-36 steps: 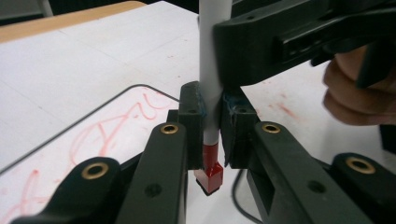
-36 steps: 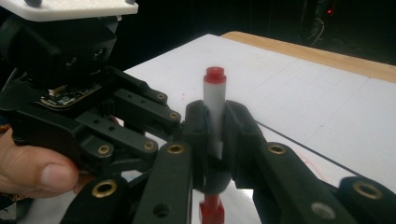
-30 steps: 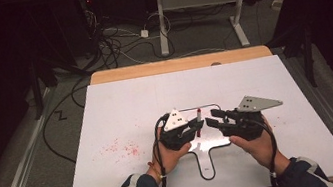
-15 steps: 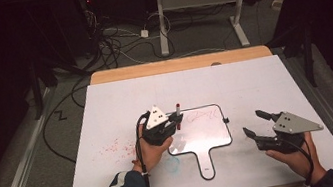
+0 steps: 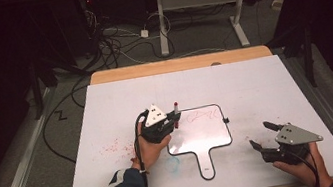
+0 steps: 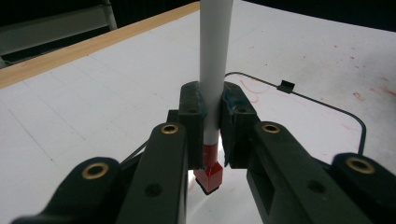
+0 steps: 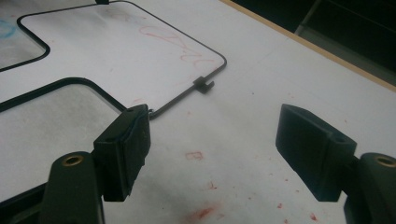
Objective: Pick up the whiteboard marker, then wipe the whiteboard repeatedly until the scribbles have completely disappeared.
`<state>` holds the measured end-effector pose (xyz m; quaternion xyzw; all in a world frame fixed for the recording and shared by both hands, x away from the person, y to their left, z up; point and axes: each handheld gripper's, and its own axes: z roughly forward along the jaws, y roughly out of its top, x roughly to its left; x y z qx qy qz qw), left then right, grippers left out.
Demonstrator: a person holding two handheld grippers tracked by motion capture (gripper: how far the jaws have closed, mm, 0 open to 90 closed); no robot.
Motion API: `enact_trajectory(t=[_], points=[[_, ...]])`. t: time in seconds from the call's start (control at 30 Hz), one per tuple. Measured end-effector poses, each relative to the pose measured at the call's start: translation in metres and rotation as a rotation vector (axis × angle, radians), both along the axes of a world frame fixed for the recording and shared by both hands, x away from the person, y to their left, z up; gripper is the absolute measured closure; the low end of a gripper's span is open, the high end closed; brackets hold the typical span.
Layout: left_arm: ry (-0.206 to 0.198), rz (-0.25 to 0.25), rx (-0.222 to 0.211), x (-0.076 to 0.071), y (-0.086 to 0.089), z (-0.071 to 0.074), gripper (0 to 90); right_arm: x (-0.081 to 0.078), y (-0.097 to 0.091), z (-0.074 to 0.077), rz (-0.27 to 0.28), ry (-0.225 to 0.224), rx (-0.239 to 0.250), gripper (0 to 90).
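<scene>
White red-capped marker [image 6: 214, 70] stands upright in the left gripper [image 5: 171, 121] (clamped), beside the black-rimmed whiteboard [image 5: 206, 132]; right gripper [image 5: 262, 135], jaws just opened and empty, sits well apart.

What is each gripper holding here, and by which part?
The left gripper clamps a white marker low on its barrel, just above the red tip. The right gripper is open, holding nothing.

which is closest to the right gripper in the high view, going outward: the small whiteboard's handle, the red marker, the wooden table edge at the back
From the right gripper:
1. whiteboard's handle, just to its left.
2. red marker, farther left, clamped in the left gripper.
3. wooden table edge, along the far side.
</scene>
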<state>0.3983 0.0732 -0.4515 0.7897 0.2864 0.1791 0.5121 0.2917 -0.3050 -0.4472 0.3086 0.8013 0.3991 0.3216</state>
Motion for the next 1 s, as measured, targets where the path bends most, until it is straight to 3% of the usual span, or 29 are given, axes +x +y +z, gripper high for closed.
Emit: enact_trajectory(t=[0.2, 0.37, 0.43, 0.53, 0.6, 0.67, 0.73, 0.83, 0.9, 1.0], points=[[-0.003, 0.011, 0.031, 0.006, -0.004, -0.006, 78.7, 0.002, 0.0, -0.002, 0.001, 0.016, -0.003, 27.1], [-0.015, 0.048, 0.058, 0.015, -0.005, -0.014, 78.7, 0.004, 0.002, -0.004, 0.012, 0.023, -0.002, 27.4], [-0.014, 0.062, 0.039, 0.019, -0.002, -0.016, 78.8, 0.004, 0.003, -0.004, 0.013, 0.02, -0.004, 27.4], [-0.039, 0.106, 0.073, 0.021, 0.0, -0.016, 78.8, 0.004, 0.003, -0.005, 0.013, 0.023, -0.009, 27.4], [-0.021, 0.141, 0.057, 0.022, 0.004, -0.016, 78.8, 0.003, 0.003, -0.005, 0.015, 0.02, -0.009, 27.5], [-0.005, 0.151, 0.03, 0.022, 0.004, -0.017, 78.8, 0.002, 0.003, -0.007, 0.021, 0.025, -0.039, 27.2], [0.025, 0.118, -0.006, 0.018, 0.001, -0.018, 78.9, 0.001, 0.003, -0.006, 0.02, 0.023, -0.033, 27.1], [0.032, 0.085, -0.021, 0.014, -0.006, -0.018, 78.9, -0.001, 0.003, -0.004, 0.028, 0.017, -0.029, 27.0], [0.023, 0.04, -0.01, 0.009, -0.016, -0.018, 78.9, -0.002, 0.003, -0.004, 0.032, 0.018, -0.029, 26.9], [-0.004, 0.023, 0.029, 0.006, -0.022, -0.016, 78.9, -0.002, 0.003, -0.004, 0.032, 0.015, -0.031, 26.9]])
